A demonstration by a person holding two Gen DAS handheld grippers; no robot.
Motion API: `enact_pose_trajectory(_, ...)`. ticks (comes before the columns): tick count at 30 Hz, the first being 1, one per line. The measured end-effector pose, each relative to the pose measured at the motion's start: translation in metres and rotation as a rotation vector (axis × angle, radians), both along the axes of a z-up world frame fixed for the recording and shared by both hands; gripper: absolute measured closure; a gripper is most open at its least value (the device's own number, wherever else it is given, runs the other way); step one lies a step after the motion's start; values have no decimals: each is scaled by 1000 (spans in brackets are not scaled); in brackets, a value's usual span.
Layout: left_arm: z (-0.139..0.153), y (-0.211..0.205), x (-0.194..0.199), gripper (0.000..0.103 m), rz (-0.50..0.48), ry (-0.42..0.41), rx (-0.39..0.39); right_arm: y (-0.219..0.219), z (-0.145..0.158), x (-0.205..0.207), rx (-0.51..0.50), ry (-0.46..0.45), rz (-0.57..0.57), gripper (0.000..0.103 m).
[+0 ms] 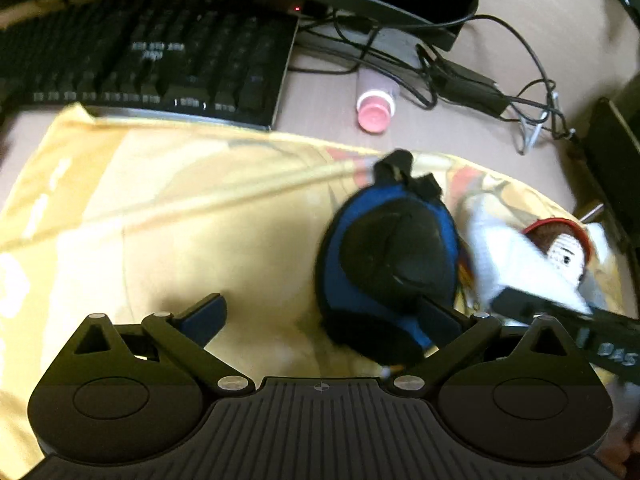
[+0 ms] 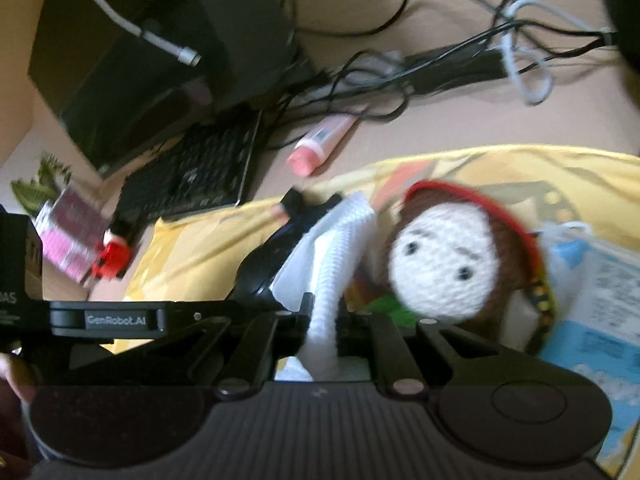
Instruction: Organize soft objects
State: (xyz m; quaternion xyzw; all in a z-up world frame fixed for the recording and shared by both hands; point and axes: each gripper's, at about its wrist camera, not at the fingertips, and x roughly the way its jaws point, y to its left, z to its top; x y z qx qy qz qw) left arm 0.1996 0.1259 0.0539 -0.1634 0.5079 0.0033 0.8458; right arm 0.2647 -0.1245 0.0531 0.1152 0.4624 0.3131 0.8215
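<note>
white knit cloth (image 2: pixel 344 256) | right tongs (image 2: pixel 325 320) clamped on it | left tongs (image 1: pixel 320 316) apart, low over yellow cloth (image 1: pixel 160 220)

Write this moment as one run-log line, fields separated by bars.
left gripper: open, beside blue-black pouch | right gripper: shut on white knit cloth | doll: on yellow cloth

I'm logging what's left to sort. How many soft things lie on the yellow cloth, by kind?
Blue-and-black padded pouch: 1
White knitted fabric piece: 1
Crocheted doll with brown hair and red band: 1
Total: 3
</note>
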Motion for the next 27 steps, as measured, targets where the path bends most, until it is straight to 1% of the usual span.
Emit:
enact_pose_trajectory(2, 0, -1, -1, 0, 13, -21, -68, 4, -2, -1, -13, -2, 15, 94)
enact_pose_trajectory(4, -3, 2, 1, 0, 42, -38, -195, 7, -2, -1, -21, -7, 22, 94)
enact_pose_trajectory(6, -9, 7, 6, 0, 74, -27, -343, 8, -2, -1, -27, -15, 21, 97)
enact_pose_trajectory(7, -12, 9, 9, 0, 93, -18, -389, 10, -2, 0, -34, -28, 18, 97)
enact_pose_trajectory(8, -13, 11, 11, 0, 113, -11, -417, 12, 0, 1, -55, -59, 10, 96)
enact_pose_trajectory(9, -13, 12, 13, 0, 128, -2, -431, 15, 2, 2, -88, -96, 5, 95)
enact_pose_trajectory(10, -13, 12, 15, 0, 139, 10, -438, 15, 1, 3, -99, -108, 1, 94)
enact_pose_trajectory(12, -14, 15, 16, 0, 153, 19, -465, 17, 0, 6, -118, -130, -5, 96)
enact_pose_trajectory(14, -18, 19, 14, 0, 178, 14, -509, 15, -2, 9, -86, -106, -1, 96)
enact_pose_trajectory(17, -26, 26, 14, 0, 234, 29, -633, 13, -1, 9, -58, -98, 7, 95)
enact_pose_trajectory(19, -22, 28, 12, 0, 238, -7, -656, 13, 0, 9, -56, -97, 9, 95)
enact_pose_trajectory(23, 2, 29, 9, 0, 167, -116, -713, 13, 1, 8, -41, -90, 23, 95)
enact_pose_trajectory(25, 15, 26, 9, 0, 105, -136, -749, 15, 2, 7, -6, -72, 57, 95)
enact_pose_trajectory(27, 25, 19, 9, 0, 63, -144, -721, 22, 6, 1, 21, -76, 116, 95)
